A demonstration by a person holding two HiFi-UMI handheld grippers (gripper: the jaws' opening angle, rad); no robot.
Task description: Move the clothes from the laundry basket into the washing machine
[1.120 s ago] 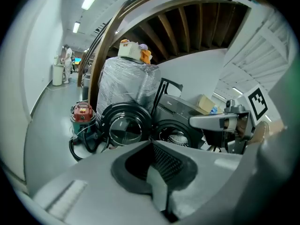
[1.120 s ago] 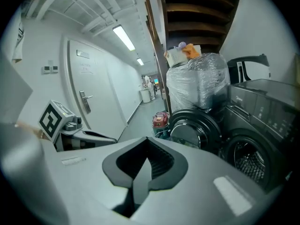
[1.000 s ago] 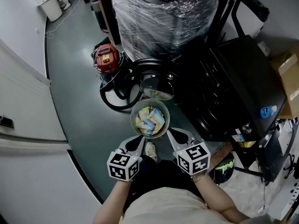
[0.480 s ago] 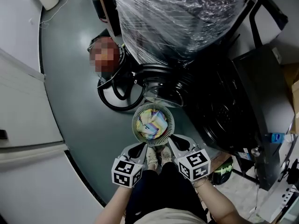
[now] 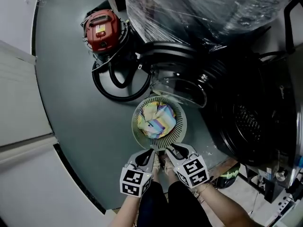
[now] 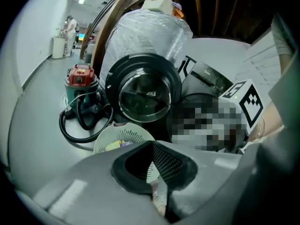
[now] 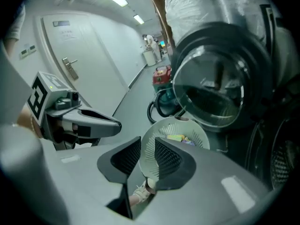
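In the head view, the laundry basket [image 5: 181, 135] sits on the floor right in front of my two tools, and the clothes [image 5: 157, 120] are a bright bunched-up heap in the middle of it. The heap is a lump with no long side that I can pick out. The left gripper [image 5: 151, 151] and the right gripper [image 5: 168, 150] sit side by side just short of the near rim, so both are about as close, and the clothes lie ahead of them and lower down. The washing machine [image 5: 246, 122] is off to the right of the basket, with its round glass door [image 5: 182, 86] hanging open behind it. In the left gripper view, the pads meet at their tips and hold nothing; the basket shows past them. In the right gripper view, the jaws have just been opening and stand a little way apart with nothing between them. The basket wall shows through the gap, so I think I must reach forward and down.
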